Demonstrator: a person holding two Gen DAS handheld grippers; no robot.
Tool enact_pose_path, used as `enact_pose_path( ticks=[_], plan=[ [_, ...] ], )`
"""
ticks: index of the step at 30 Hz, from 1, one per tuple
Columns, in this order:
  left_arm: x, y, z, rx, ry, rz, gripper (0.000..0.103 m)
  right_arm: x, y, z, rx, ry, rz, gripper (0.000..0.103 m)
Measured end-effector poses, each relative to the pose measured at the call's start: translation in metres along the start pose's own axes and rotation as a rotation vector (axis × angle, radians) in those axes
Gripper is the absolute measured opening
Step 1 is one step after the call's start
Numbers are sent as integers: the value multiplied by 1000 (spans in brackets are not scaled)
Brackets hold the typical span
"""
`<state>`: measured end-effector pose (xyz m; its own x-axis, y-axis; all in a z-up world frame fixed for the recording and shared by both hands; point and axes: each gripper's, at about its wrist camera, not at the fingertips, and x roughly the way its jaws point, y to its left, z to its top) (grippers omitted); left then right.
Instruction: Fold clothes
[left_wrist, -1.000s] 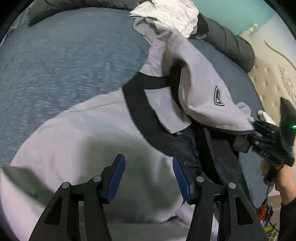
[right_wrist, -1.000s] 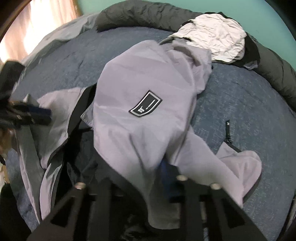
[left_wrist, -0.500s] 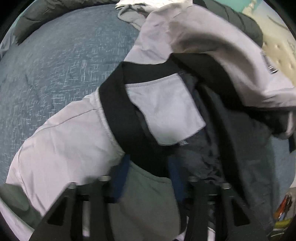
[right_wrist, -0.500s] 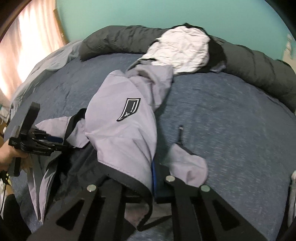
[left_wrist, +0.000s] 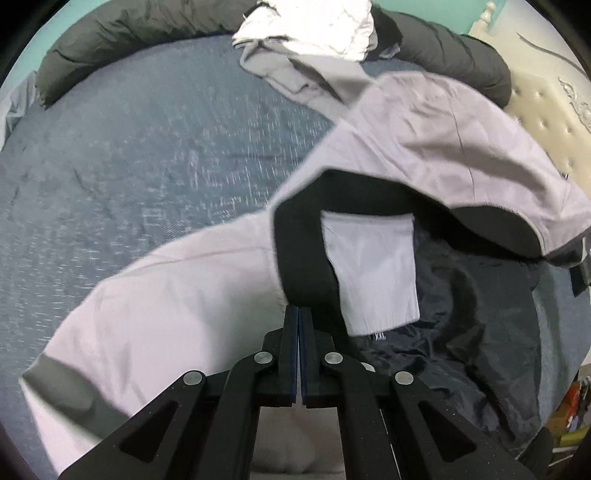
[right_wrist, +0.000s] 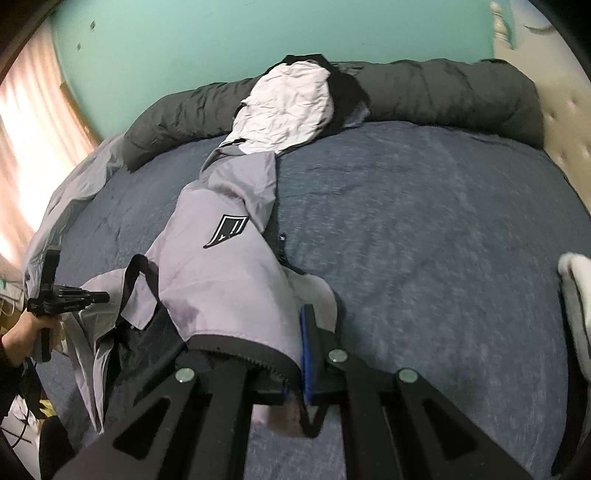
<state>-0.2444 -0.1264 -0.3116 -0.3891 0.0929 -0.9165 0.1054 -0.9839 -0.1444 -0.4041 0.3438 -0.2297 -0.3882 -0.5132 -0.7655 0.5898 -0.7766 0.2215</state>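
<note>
- Teal wall, blue bed (right_wrist: 424, 229), and a grey jacket (right_wrist: 221, 280) strung out across it, open and rumpled; no neat fold shows.
- Left claw (left_wrist: 298, 314) pinched tight on the jacket's black collar band (left_wrist: 303, 266).
- Right claw (right_wrist: 295, 354) clamps the zip-edged hem.
- Left view alone shows the lining and size tag (left_wrist: 379, 336); right view alone shows the sleeve badge (right_wrist: 229, 230) and the person's hand (right_wrist: 26, 332).

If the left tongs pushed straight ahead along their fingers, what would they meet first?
The left tongs are shut on the jacket's black collar band, so that comes first; beyond it lies more grey jacket. Depth there is unclear.
</note>
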Motion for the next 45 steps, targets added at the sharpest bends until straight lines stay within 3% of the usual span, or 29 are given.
enact_pose_path(
  ticks=[9, 14, 22, 26, 30, 32, 34, 38, 42, 45],
  plan=[
    [-13, -38, -8, 34, -10, -55, 0, -45, -34, -46, 62, 31, -55, 4],
    [-8, -50, -16, 20, 9, -80, 0, -34, -29, -63, -6, 89, -148, 5],
    [-11, -49, -24, -2, 7, -86, 0, -28, -18, -70, -102, 101, -333, 47],
    [-6, -57, -28, 16, 19, -76, 2, -29, -13, -73, -129, 94, -407, 55],
    [8, -69, -31, 35, 43, -73, 9, -42, -3, -80, -81, 52, -358, 55],
    [15, -76, -36, 69, 62, -63, 18, -45, 4, -83, -79, 52, -348, 55],
    [20, -81, -40, 92, 80, -51, 20, -45, 11, -85, -76, 45, -278, 55],
    [21, -81, -49, 91, 90, -58, 23, -30, 41, -87, -148, 63, -172, 55],
    [24, -80, -56, 102, 117, -53, 27, -6, 75, -89, -225, 105, -72, 63],
    [23, -77, -60, 93, 120, -60, 29, 20, 114, -92, -346, 136, -73, 63]
  ],
)
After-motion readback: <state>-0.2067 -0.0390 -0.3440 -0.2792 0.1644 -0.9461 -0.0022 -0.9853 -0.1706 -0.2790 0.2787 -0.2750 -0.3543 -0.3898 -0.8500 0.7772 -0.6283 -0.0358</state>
